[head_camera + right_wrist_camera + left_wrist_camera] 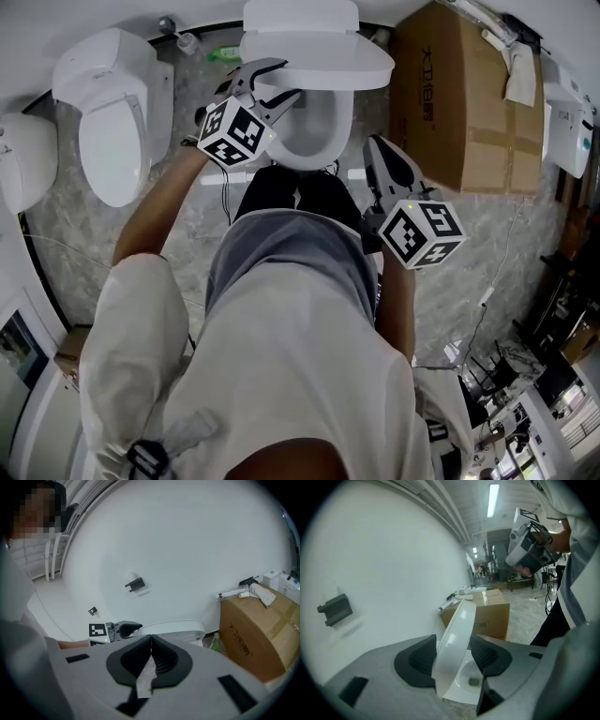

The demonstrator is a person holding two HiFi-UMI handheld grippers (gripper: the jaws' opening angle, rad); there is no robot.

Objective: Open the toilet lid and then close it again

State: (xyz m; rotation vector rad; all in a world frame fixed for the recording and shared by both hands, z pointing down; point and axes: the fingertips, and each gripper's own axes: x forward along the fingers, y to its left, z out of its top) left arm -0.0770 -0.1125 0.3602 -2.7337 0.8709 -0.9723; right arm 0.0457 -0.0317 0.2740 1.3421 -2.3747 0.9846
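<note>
Over the left side of the toilet bowl [309,141], the left gripper [274,82] pinches the side edge of the toilet lid [314,58], one pad on each face. The lid is lifted off the bowl and tilted, with the open bowl showing beneath its free edge. The right gripper [376,146] hangs apart, low to the right of the bowl, its jaws pressed together on nothing. A cardboard box [469,103] stands just beside the toilet on that side, leaving only a narrow strip of floor [487,234]. A second toilet [112,122] flanks the left, with bare floor between the two.
</note>
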